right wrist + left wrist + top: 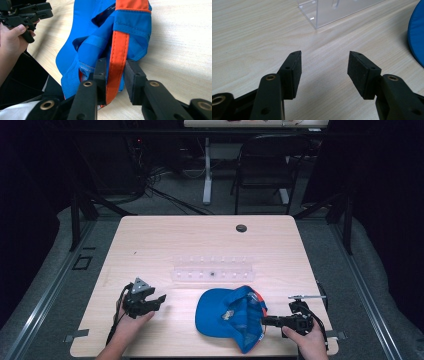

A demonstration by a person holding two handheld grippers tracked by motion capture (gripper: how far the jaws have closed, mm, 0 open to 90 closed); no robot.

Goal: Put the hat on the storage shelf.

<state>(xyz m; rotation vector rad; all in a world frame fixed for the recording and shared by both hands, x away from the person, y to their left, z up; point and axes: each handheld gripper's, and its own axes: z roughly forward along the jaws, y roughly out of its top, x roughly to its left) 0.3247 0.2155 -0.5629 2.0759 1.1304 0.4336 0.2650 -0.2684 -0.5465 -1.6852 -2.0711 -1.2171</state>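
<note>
Right gripper (pixel 113 71) near table's front right corner, held low in right hand (pixel 307 340), jaws pointing left toward the cap, closed most of the way around orange strap (pixel 117 62); left pad touching strap, small gap on the other side, so full clamp hard to confirm. Left gripper (pixel 324 71) at front left, raised off the wood in left hand (pixel 131 324), angled right and forward, jaws spread wide with bare tabletop between, grey three-cornered plate (pixel 139 285) on top.

Table (pixel 150 245): pale wood-grain laminate, rounded corners, dark round grommet (pixel 241 228) near far edge. Cap (pixel 230 312): blue fabric, soft and crumpled, lying at front centre-right just beside right gripper, rounded brim to the left, stitched seams and orange trim at the back. Clear acrylic rack (pixel 212 269): long, flat, transparent, hard-edged, row of small pegs, mid-table beyond cap. Pads (pixel 359 75): black, rectangular, matte, fine-grained. Brass-coloured rivets in the black jaw links.
</note>
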